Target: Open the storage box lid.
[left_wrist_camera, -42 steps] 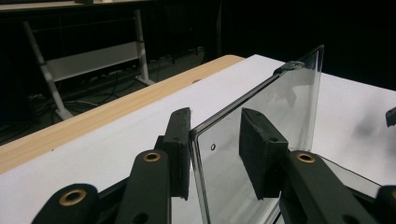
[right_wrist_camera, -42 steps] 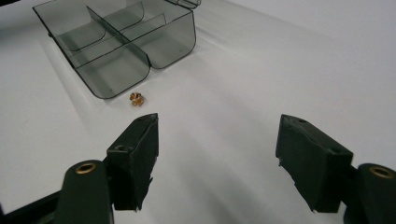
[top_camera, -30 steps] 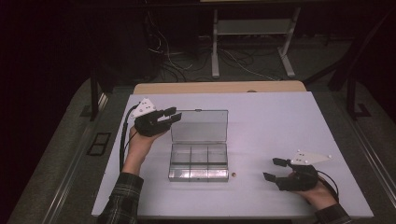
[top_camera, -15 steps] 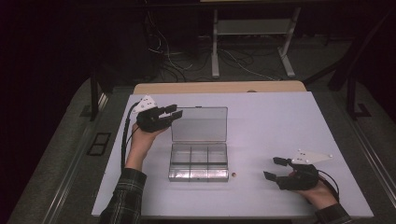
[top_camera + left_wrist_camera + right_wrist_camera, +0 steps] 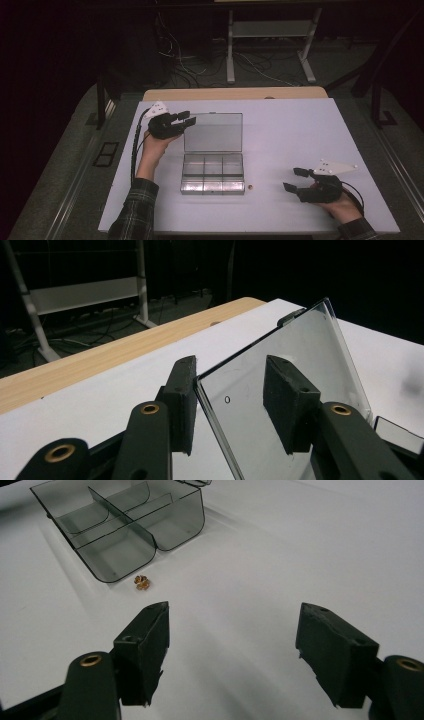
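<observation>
A clear plastic compartment box [image 5: 212, 176] lies mid-table with its lid [image 5: 214, 132] raised and tilted back. My left gripper [image 5: 187, 118] is at the lid's far left corner. In the left gripper view the lid's [image 5: 310, 345] edge runs between the jaws of the left gripper [image 5: 230, 375]; they have just been opening, and the pads stand loosely on either side of it. My right gripper [image 5: 293, 179] rests open near the table's front right, nothing between its jaws. A small gold piece [image 5: 251, 188] lies just right of the box, ahead of the right gripper [image 5: 232, 625].
The box's compartments [image 5: 125, 525] look empty, and the gold piece [image 5: 142, 582] sits close to their rounded corner. A wooden board [image 5: 235, 93] borders the white table [image 5: 300, 125] at the far edge. Beyond it are a metal stand [image 5: 270, 30] and floor cables.
My left gripper has shifted slightly toward the far side at the lid's corner, and its jaws stand a bit wider. The lid and the right hand have not moved.
</observation>
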The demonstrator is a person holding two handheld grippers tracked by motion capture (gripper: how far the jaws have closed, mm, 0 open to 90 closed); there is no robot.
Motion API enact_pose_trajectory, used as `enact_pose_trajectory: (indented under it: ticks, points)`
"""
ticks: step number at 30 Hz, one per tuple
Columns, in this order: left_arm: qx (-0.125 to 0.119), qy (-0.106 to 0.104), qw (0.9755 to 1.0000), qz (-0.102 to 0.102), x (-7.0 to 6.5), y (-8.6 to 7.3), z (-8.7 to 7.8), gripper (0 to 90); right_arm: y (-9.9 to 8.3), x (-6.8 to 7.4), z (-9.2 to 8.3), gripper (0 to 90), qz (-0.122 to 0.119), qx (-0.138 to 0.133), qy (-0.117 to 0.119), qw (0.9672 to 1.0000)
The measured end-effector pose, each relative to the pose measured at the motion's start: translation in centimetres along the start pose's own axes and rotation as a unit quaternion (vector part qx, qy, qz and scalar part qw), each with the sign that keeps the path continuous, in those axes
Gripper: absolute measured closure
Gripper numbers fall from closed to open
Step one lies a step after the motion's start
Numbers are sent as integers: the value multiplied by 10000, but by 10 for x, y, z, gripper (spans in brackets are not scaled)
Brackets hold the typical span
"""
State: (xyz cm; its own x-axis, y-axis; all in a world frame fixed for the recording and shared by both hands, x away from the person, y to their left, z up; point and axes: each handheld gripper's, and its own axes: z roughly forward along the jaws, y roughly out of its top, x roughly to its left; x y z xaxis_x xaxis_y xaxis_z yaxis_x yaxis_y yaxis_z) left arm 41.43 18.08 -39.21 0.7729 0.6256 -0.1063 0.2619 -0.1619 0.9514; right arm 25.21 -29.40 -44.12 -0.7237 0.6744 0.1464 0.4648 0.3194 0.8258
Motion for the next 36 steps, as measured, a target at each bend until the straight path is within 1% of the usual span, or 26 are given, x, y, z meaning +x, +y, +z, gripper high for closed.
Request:
enact_pose_trajectory:
  ticks: [6,16,21,24,26,28,33,36]
  points:
    - [17,66,10000,37,1,-2,4,538,0,-1,0,292,-6,-5,8,10000]
    - [108,91,9999,77,6,-5,9,516,0,-2,-1,293,19,-1,-21,10000]
    - [110,112,9999,39,8,-8,11,507,0,-2,-1,293,43,-4,-44,10000]
    - [137,129,9998,63,9,-9,13,502,0,-2,-1,293,46,-11,-48,10000]
    - [138,137,9998,33,10,-10,14,499,0,-2,-1,292,54,-9,-53,10000]
    - [172,161,9997,9,10,-11,15,495,0,-3,-1,293,54,-14,-57,10000]
    - [254,202,9995,35,12,-12,18,484,0,-3,-2,292,63,-26,-53,10000]
    - [276,229,9994,-11,13,-14,20,477,0,-3,-2,293,60,-39,-50,10000]
